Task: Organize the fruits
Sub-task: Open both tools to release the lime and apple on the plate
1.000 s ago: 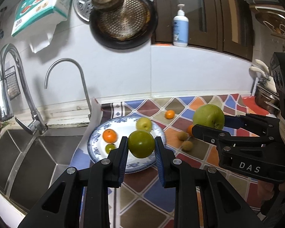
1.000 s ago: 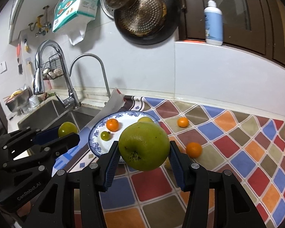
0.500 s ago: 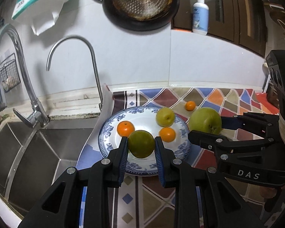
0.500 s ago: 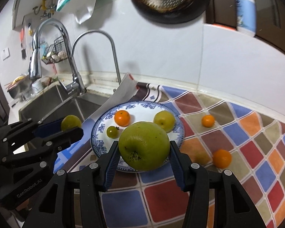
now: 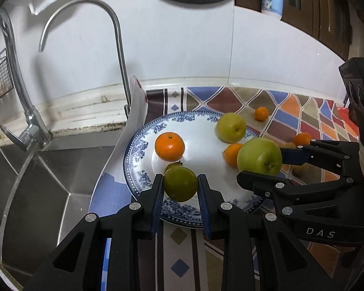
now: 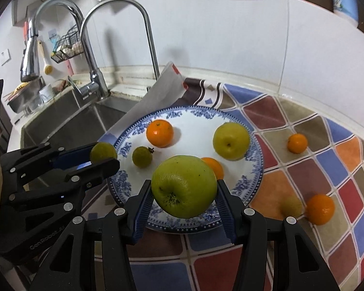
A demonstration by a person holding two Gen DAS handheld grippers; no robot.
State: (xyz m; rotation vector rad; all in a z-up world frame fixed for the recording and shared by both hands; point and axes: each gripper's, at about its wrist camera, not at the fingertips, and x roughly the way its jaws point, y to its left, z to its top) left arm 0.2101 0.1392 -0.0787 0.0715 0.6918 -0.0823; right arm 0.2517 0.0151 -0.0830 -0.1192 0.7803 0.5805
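Left gripper (image 5: 180,189) clamps a small green fruit (image 5: 180,186), right gripper (image 6: 183,194) a large green apple (image 6: 184,186), above the plate (image 6: 242,184) at frame centre. Lower each onto bare porcelain before releasing.

Both cameras ride low behind their own fingers, tilted down at the worktop (image 5: 303,121) from close in. The left wrist view faces the blue-rimmed plate (image 5: 133,155) at centre frame, sink (image 5: 48,181) at lower left, the right gripper (image 5: 259,167) at right of frame. The right wrist view sits further right, plate (image 6: 254,169) at centre, left gripper (image 6: 104,156) at left. Shared: plate, curved tap (image 5: 116,48), tiled wall.
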